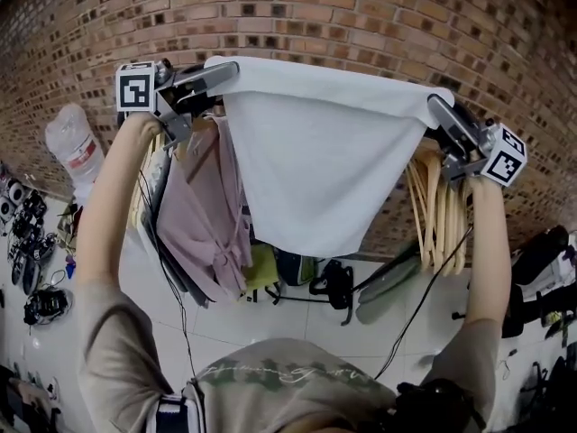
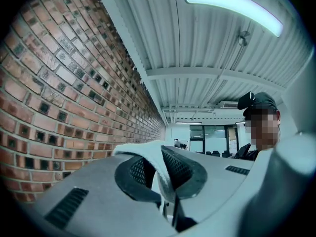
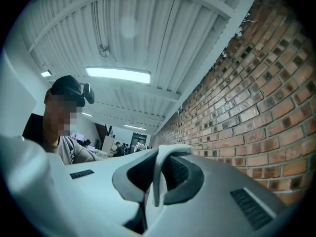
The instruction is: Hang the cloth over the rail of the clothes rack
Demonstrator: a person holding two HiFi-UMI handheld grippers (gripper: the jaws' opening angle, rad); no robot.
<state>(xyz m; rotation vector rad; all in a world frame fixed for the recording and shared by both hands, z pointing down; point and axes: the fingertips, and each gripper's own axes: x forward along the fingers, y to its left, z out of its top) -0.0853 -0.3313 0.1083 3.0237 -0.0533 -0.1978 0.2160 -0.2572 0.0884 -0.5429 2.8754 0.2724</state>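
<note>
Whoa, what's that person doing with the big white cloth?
A person holds a white cloth stretched between two grippers, raised in front of a brick wall. The left gripper and the right gripper each have their jaws shut on a top corner. Behind it hang a pink garment and wooden hangers; the rail itself is hidden.
</note>
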